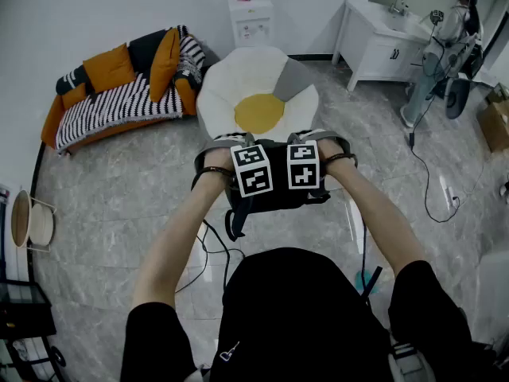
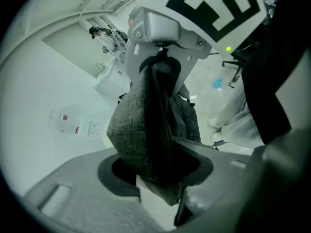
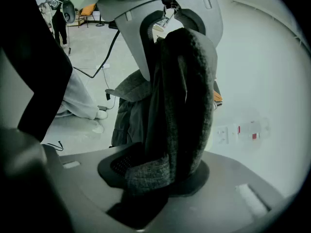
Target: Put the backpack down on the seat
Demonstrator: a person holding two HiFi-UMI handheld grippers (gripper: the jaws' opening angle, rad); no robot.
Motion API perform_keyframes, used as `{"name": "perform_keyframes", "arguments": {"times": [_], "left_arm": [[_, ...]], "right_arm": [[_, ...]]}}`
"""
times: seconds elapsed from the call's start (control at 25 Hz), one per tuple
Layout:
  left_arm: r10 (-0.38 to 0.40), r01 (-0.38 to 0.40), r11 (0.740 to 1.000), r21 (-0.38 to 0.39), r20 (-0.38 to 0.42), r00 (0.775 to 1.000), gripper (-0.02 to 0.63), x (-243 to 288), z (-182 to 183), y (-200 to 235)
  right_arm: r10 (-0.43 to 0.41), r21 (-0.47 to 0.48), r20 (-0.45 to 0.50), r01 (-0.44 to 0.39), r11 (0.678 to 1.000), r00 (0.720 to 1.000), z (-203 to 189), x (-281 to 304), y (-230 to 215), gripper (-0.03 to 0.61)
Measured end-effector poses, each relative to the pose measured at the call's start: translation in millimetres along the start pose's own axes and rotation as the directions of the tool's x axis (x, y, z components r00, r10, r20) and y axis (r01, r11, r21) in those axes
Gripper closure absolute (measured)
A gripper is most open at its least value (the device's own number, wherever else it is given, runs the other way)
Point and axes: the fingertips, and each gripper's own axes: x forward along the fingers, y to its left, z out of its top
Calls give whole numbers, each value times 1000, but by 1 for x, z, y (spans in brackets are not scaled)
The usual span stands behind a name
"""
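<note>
Item: backpack [image 1: 274, 191], dark, soft and floppy, likely light; hangs at the near edge of the seat [image 1: 231, 86], not yet on it, one padded shoulder strap [image 2: 141, 130] clamped in the left gripper [image 2: 155, 178] jaws, the other in the right gripper [image 3: 160, 174] jaws, the sound holds.

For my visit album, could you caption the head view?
Left gripper and right gripper clamp a dark backpack, held above the floor before an egg-shaped seat.

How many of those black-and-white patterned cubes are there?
2: one black-and-white marker cube at left, a second marker cube close beside it at right, above the dark backpack.
</note>
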Motion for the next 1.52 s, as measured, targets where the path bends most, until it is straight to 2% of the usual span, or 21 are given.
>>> {"name": "perform_keyframes", "arguments": {"times": [0.92, 1.28, 1.52], "left_arm": [[25, -26, 999, -19, -34, 999, 419, 17, 77, 25], [39, -40, 999, -29, -33, 999, 417, 14, 84, 31], [62, -62, 998, -20, -29, 998, 417, 14, 82, 50]], "right_arm": [[-37, 14, 37, 36, 999, 999, -79, -4, -15, 397], [-54, -12, 41, 55, 998, 998, -86, -8, -22, 391], [-79, -10, 38, 80, 997, 996, -88, -9, -41, 388]]}}
